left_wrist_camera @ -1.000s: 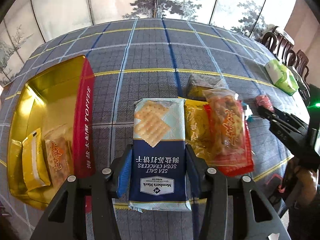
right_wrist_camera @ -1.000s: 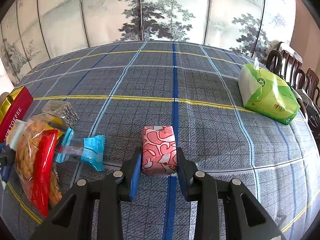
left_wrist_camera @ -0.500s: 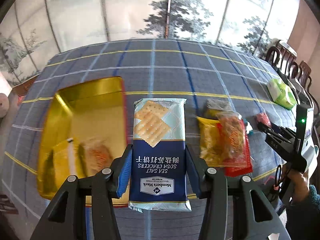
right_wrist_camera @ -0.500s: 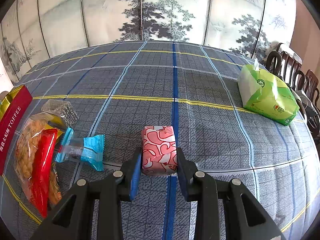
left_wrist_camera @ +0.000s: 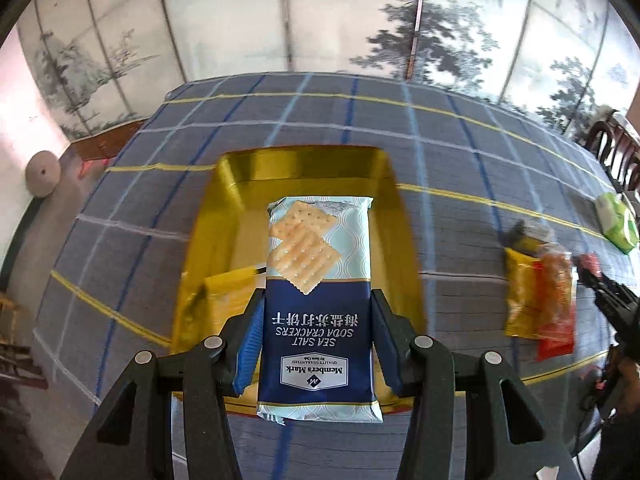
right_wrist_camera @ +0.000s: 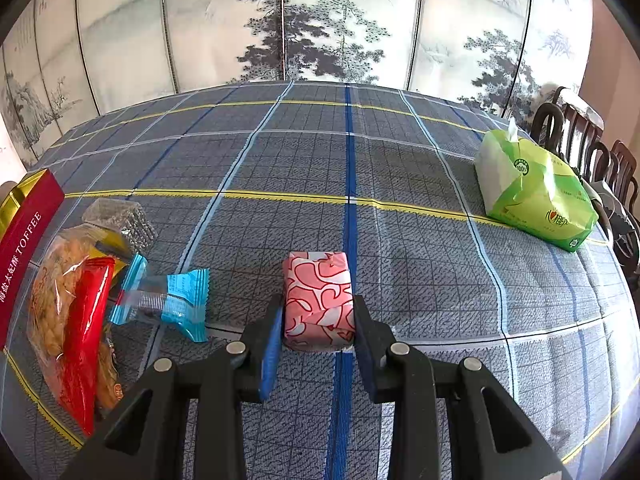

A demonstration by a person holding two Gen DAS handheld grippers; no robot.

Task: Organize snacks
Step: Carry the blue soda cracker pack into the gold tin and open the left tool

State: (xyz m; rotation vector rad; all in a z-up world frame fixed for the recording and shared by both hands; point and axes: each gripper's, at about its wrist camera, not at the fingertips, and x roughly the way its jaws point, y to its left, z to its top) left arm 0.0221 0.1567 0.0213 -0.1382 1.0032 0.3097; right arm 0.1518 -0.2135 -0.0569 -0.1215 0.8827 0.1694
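Observation:
My left gripper (left_wrist_camera: 318,312) is shut on a blue pack of sea salt soda crackers (left_wrist_camera: 318,280) and holds it above the open gold tin (left_wrist_camera: 304,164), which holds a yellow packet (left_wrist_camera: 228,296). My right gripper (right_wrist_camera: 318,316) is shut on a small pink patterned packet (right_wrist_camera: 318,296), low over the checked tablecloth. Loose snacks lie left of it: a clear-and-red bag of fried twists (right_wrist_camera: 70,312), a light blue wrapped candy (right_wrist_camera: 164,304) and a clear packet (right_wrist_camera: 120,220). The tin's red side (right_wrist_camera: 24,240) shows at the far left.
A green tissue pack (right_wrist_camera: 532,192) sits at the table's right side near dark wooden chairs (right_wrist_camera: 592,148). A painted folding screen (right_wrist_camera: 320,20) stands behind the table. In the left wrist view, the snack pile (left_wrist_camera: 540,296) and the right gripper (left_wrist_camera: 596,276) are to the right.
My left gripper has carried the cracker pack leftward, from beside the snack pile to over the gold tin. My right gripper has stayed put, still holding the pink packet.

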